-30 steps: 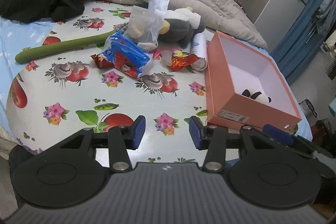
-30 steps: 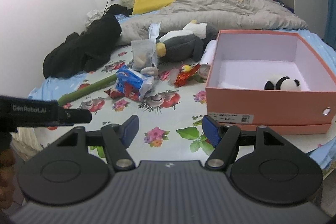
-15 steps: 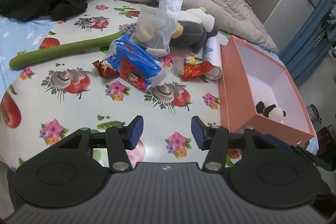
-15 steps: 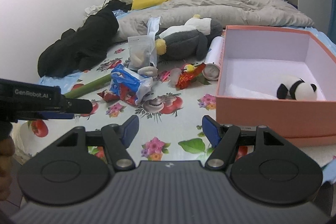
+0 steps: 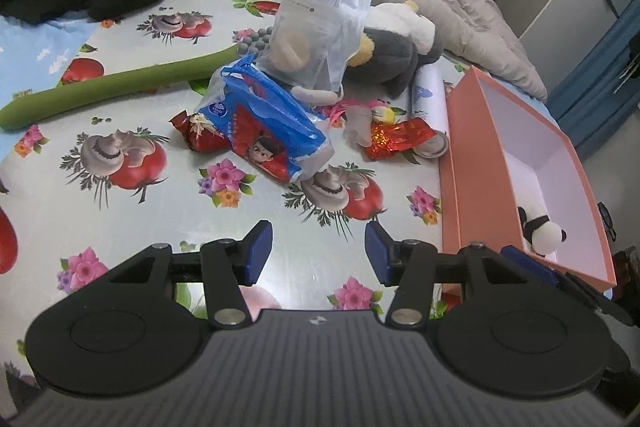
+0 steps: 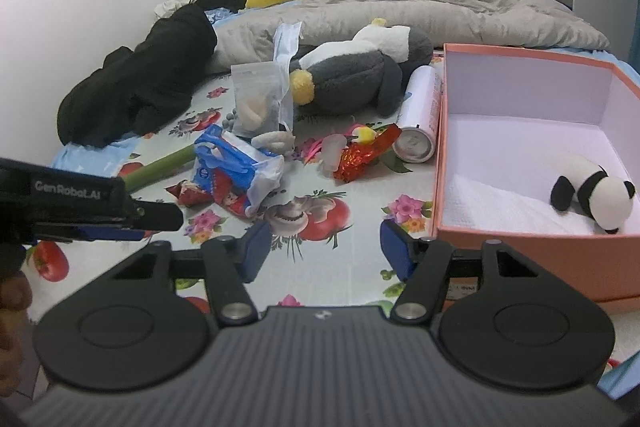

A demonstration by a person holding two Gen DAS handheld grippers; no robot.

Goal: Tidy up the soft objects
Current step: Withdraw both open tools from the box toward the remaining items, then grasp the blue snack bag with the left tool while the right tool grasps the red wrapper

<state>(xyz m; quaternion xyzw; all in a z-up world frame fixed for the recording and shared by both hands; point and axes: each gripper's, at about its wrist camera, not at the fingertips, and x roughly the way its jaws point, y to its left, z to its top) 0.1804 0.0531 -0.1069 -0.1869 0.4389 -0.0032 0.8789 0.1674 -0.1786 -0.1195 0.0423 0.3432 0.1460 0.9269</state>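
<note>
From the left wrist, the left gripper (image 5: 318, 251) hovers over the flowered bed cover (image 5: 132, 187), its blue fingers (image 5: 256, 253) moderately apart with nothing between them after opening a little. At twelve o'clock lies a pile: a blue snack bag (image 5: 266, 125), a clear pouch (image 5: 312, 43) and a grey penguin plush (image 5: 394, 51). A pink box (image 5: 476, 163) sits at two o'clock, with a small panda plush (image 5: 542, 231) inside it. From the right wrist, the right gripper (image 6: 324, 251) also hangs empty, its fingers (image 6: 394, 249) half spread, having just narrowed. The box (image 6: 520, 255) lies at two o'clock and the panda (image 6: 596, 197) rests on its white floor. The penguin (image 6: 352, 75) lies at twelve o'clock beside a white can (image 6: 420, 115).
</note>
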